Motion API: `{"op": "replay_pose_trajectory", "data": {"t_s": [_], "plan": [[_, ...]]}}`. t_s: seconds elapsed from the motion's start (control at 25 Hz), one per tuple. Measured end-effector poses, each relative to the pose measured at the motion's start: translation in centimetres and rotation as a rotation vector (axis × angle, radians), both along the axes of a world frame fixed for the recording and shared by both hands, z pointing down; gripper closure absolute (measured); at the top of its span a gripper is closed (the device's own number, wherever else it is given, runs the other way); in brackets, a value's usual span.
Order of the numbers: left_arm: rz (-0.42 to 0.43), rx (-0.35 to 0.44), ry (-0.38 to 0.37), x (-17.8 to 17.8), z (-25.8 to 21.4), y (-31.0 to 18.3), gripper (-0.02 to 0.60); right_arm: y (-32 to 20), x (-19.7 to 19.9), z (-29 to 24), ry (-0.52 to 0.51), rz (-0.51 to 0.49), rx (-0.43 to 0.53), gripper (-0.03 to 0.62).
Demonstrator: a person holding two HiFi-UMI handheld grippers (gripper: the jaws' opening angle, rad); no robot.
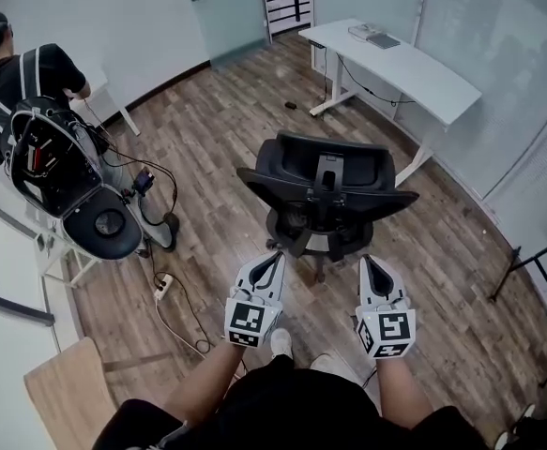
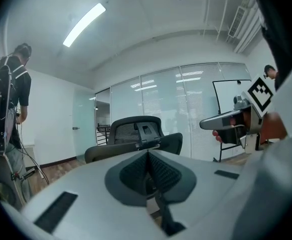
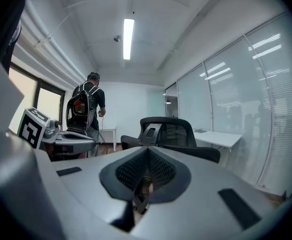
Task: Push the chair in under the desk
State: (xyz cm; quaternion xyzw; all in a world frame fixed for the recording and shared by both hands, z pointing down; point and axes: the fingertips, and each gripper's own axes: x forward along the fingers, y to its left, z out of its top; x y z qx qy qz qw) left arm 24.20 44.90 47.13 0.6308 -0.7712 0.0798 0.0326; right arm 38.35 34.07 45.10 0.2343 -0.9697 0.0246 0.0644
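Note:
A black mesh office chair (image 1: 322,195) stands on the wood floor with its back towards me, apart from the white desk (image 1: 400,64) at the far right. My left gripper (image 1: 275,259) and right gripper (image 1: 371,262) hang side by side just short of the chair's back, both shut and holding nothing. In the left gripper view the chair (image 2: 135,136) rises beyond the shut left gripper (image 2: 148,154), with the right gripper (image 2: 206,125) at the right. In the right gripper view the chair (image 3: 168,134) and desk (image 3: 221,138) lie beyond the shut right gripper (image 3: 147,151).
A person with a backpack (image 1: 20,92) stands at the far left beside a black rig on a stand (image 1: 85,195). Cables and a power strip (image 1: 163,287) lie on the floor at the left. Glass walls (image 1: 498,73) run behind the desk. A black rack (image 1: 540,289) stands at the right.

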Motion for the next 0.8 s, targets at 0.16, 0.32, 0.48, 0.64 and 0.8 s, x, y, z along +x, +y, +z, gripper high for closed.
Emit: {"op": "replay_pose_trajectory", "data": {"t_s": [0.16,0.32,0.48,0.64,0.8], "plan": [[0.004,0.003,-0.013,-0.6,-0.4,-0.3,0.566,-0.1,0.0,-0.2,-0.018,-0.003,0.020,0.588],[-0.017,0.018,-0.046,-1.4,-0.9,-0.3,0.566,0.1,-0.7,-0.3,-0.009,-0.040,0.043,0.588],[0.001,0.002,-0.060,-2.8,-0.8,-3.2,0.561,-2.1,-2.8,0.7,0.042,-0.105,0.009,0.585],[0.079,0.018,-0.058,-2.6,-0.9,-3.5,0.472,-1.5,-3.8,1.3,0.063,-0.150,-0.003,0.539],[0.130,-0.008,-0.104,-3.3,-0.6,-3.5,0.334,-0.7,-5.2,1.5,0.112,-0.140,0.062,0.413]]}}
